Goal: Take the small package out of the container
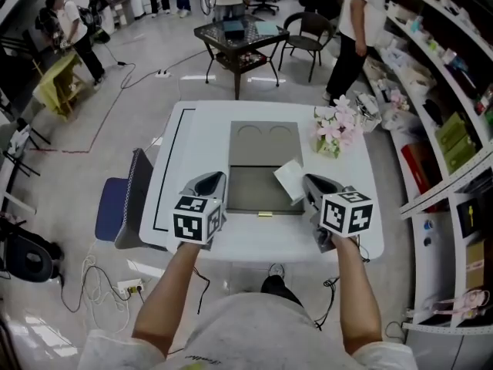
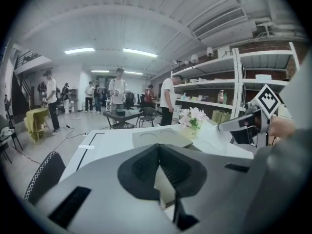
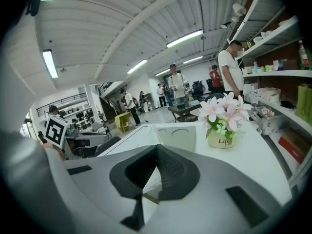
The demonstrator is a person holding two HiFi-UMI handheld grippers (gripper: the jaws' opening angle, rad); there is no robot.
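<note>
A grey container lies open mid-table, its tray (image 1: 254, 199) nearest me and its lid (image 1: 264, 143) folded back flat. The small white package (image 1: 290, 179) hangs tilted over the tray's right edge. My right gripper (image 1: 306, 179) is shut on its lower right corner. In the right gripper view the jaws (image 3: 157, 146) meet, with the pale package (image 3: 144, 136) edge-on at their tips. My left gripper (image 1: 220, 176) hovers at the tray's left edge. Its jaws (image 2: 158, 146) are shut with nothing in them.
A pot of pink flowers (image 1: 333, 129) stands at the table's right back. A blue-seated chair (image 1: 123, 203) sits against the table's left side. Shelves (image 1: 454, 122) run along the right wall. People and a dark table (image 1: 235, 41) are farther back.
</note>
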